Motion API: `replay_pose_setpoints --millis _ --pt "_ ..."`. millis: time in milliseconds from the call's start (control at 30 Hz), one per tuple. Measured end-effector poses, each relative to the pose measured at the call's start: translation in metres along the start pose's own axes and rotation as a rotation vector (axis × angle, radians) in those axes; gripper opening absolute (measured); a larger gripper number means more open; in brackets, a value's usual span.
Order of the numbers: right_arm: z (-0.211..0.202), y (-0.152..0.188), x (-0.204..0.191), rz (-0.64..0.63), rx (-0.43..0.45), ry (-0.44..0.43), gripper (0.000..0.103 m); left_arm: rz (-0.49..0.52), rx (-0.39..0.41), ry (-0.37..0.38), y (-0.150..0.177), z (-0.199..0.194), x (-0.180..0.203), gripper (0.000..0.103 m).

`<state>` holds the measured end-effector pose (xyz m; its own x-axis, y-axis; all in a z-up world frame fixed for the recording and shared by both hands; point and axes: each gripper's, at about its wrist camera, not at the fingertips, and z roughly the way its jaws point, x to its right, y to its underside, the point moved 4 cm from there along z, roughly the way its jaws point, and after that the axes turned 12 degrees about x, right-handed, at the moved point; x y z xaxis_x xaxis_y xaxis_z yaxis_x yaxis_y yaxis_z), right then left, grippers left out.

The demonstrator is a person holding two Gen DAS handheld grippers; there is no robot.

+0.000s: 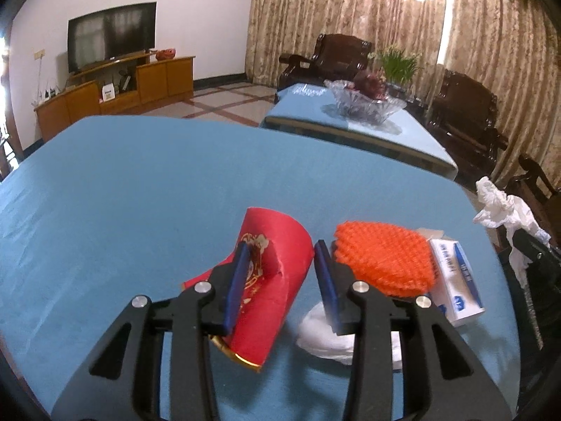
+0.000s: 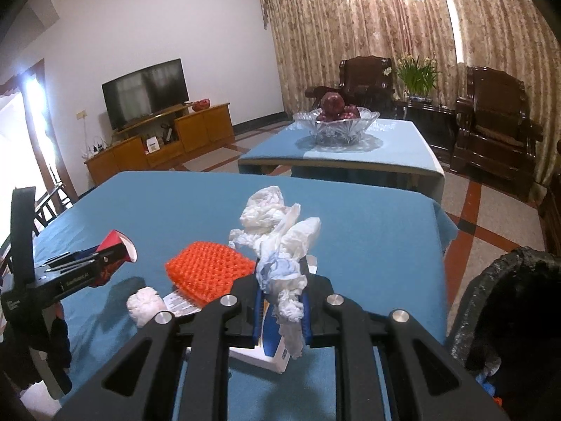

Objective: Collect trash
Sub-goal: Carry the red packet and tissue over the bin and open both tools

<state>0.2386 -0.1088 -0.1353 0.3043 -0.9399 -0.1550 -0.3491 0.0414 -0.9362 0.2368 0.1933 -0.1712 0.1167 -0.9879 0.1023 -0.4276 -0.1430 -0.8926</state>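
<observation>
Tissue (image 2: pixel 280 245), crumpled and white, sits pinched in my right gripper (image 2: pixel 280 310), the fingers pressed against its lower end so the loose bulk stands up above them. I hold it lifted off the table (image 2: pixel 368 238), which I judge suits a swing to the bin (image 2: pixel 505 273), whose black-lined rim shows at lower right, just beside the table's corner. The bin's mouth is open toward me, so the carry looks short.

My left gripper (image 1: pixel 282 266) is spread around the red cup (image 1: pixel 277 280), which lies flattened on its side. One finger (image 1: pixel 238 280) rests against the cup's printed face; the other stands off its far edge, not touching. I judge this a grasp being set up, not yet closed. The right view shows the cup's white inside just past that gripper.

Remaining trash lies close together: an orange net (image 1: pixel 382 259), a white wad (image 1: pixel 322 336) in front of it, and a small box (image 1: pixel 455 280) to the right, partly beneath the net. Grouping keeps each within reach of either hand.

Beyond stands a second table with a fruit bowl (image 2: pixel 336 122); no part of the task.
</observation>
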Motion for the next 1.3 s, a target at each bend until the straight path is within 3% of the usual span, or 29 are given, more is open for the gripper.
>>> replay_pose_setpoints --millis 233,633,1300 --pt "-0.028 -0.012 0.003 0.003 0.039 0.008 0.017 0.034 0.035 0.04 -0.019 -0.021 0.03 0.036" --pt "-0.087 -0.032 0.033 0.018 0.1 0.072 0.017 0.066 0.074 0.189 -0.031 -0.053 0.113 0.036" --pt "-0.189 -0.014 0.165 0.089 0.112 0.372 0.017 0.149 0.051 0.519 -0.002 -0.073 0.313 0.036"
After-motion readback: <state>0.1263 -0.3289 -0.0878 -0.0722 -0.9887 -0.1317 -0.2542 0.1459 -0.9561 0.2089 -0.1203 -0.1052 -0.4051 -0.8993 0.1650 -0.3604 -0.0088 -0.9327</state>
